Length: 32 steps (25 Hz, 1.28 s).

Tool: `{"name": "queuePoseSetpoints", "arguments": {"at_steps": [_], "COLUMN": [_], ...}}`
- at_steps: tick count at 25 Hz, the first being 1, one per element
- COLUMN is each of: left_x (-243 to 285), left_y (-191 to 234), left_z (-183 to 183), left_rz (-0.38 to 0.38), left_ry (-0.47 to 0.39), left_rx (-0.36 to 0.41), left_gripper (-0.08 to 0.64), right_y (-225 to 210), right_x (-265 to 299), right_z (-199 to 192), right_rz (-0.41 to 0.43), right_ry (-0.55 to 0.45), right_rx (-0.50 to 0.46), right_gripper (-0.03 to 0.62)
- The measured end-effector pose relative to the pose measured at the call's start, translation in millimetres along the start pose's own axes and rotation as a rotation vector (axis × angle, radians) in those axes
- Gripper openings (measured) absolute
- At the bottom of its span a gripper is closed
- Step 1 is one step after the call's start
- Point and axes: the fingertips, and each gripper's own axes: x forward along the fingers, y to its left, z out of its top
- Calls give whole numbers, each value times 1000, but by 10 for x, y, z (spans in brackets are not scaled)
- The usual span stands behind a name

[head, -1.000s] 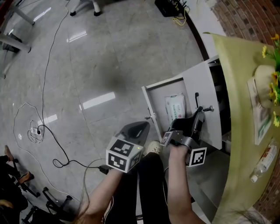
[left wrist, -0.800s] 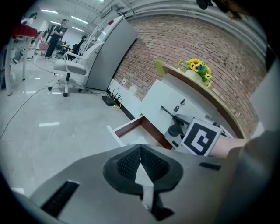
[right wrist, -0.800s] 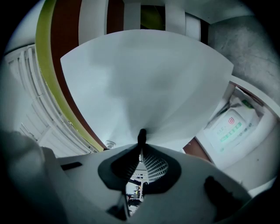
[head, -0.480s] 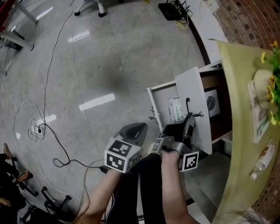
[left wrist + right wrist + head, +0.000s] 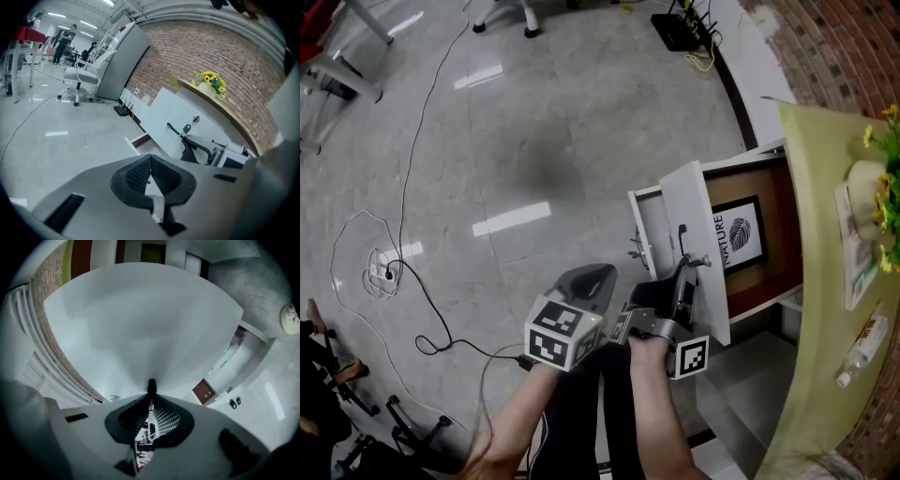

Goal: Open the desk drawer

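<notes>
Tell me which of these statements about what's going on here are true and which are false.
1. The right gripper is shut on the black handle of the drawer. True.
2. The left gripper holds a bottle. False: its jaws are together with nothing between them.
3. A framed leaf picture lies in the open drawer. True.
4. The flowers on the desk are red. False: they are yellow.
</notes>
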Motion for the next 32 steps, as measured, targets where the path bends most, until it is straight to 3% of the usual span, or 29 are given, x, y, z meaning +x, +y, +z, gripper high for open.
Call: {"name": "queuePoseSetpoints", "arguments": {"at_steps": [5,18,23,32], "left_x": [-64,109,91,-69], "left_y": [86,381,458,411], "left_z": [-49,-408,-433,-477], "left_rz": [10,36,60,93], "left_ry": [-3,-6,-11,29], "left_rx": [-13,-35,-49,12], "left_gripper": [9,9,9,9], "right_y": [-234,-794,-884,-931], "right_x": [-113,-118,-115,-263], "right_z": [-197,-246,-243,-284], "right_rz": [-34,18,-1,-39], "right_ry": [6,33,-6,-11], "right_rx": [35,-25,25,65], "right_gripper": [34,32,32,34]}}
